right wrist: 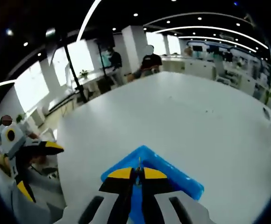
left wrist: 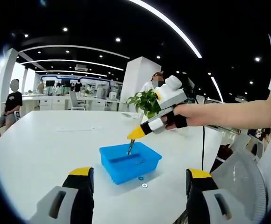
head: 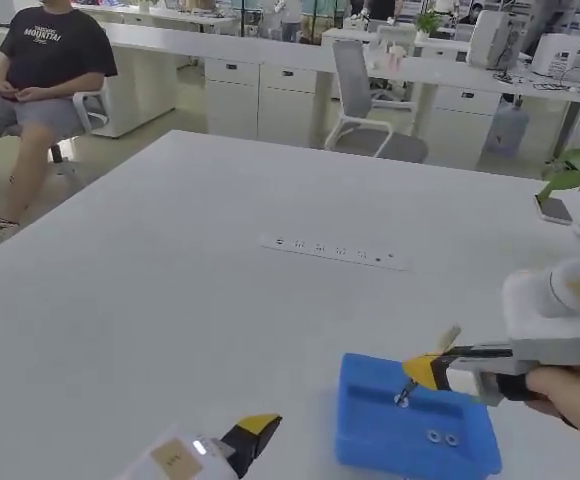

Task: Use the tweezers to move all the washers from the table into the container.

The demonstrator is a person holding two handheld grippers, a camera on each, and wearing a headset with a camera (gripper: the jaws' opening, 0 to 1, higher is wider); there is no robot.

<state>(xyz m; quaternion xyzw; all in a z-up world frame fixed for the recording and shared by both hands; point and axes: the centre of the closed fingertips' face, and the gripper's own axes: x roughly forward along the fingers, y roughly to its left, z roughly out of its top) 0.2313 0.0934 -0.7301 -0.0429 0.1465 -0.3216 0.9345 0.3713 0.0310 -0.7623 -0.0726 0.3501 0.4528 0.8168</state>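
Right gripper view: how do the jaws stand?
— The right gripper (right wrist: 138, 173) is clamped tight on the tweezers (right wrist: 139, 163), tips down inside the blue container (right wrist: 173, 177). Whether they carry a washer, I cannot tell. The left gripper (left wrist: 140, 172) gapes wide, empty.
— How far along?
— Partly, I judge: two washers (head: 433, 436) lie in the container; two loose washers (left wrist: 145, 185) wait on the table (head: 170, 280), just beside its wall.
— Room?
— Broad bare tabletop beyond; a power strip (head: 335, 252) sits well apart. The table's near edge runs close by.
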